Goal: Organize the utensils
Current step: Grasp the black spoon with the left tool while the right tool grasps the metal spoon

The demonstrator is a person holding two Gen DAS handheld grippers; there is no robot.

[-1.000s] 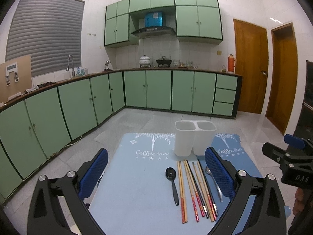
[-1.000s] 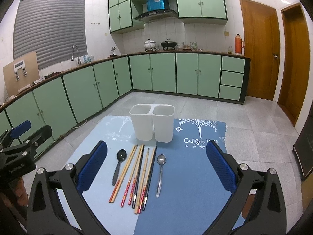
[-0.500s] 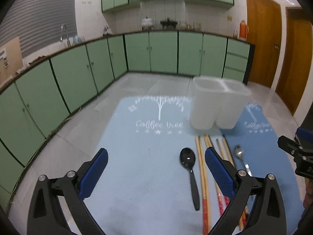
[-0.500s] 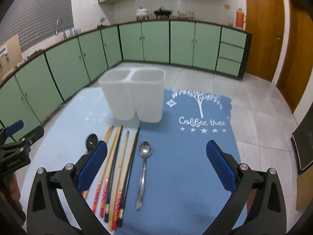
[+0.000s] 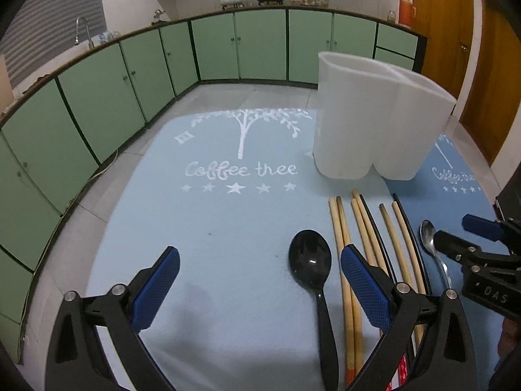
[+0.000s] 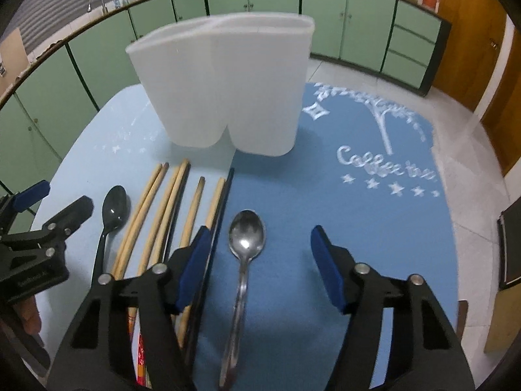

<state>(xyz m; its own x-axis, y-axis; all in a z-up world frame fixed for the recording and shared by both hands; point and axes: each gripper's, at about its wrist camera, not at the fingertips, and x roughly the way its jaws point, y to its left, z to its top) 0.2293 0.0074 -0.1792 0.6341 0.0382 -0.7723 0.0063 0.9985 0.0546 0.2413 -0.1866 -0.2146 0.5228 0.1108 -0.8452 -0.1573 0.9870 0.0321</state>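
A white two-compartment utensil holder [image 5: 374, 120] [image 6: 228, 84] stands upright on the mats. In front of it lie a black spoon [image 5: 311, 260] [image 6: 112, 211], several wooden and black chopsticks [image 5: 368, 228] [image 6: 169, 205] and a metal spoon [image 6: 246, 238] [image 5: 429, 238]. My left gripper [image 5: 260, 286] is open and low, with the black spoon's handle running between its fingers. My right gripper [image 6: 257, 264] is open and low, with the metal spoon's handle between its fingers. Each gripper shows at the edge of the other's view.
The utensils lie on a light blue mat [image 5: 211, 228] and a darker blue mat [image 6: 374, 221], both printed "Coffee tree", on a grey surface. Green cabinets [image 5: 130, 75] and wooden doors [image 5: 488, 49] ring the room.
Both grippers have dropped down and forward toward the utensils. The left has come over the black spoon, the right over the metal spoon. Both stay open.
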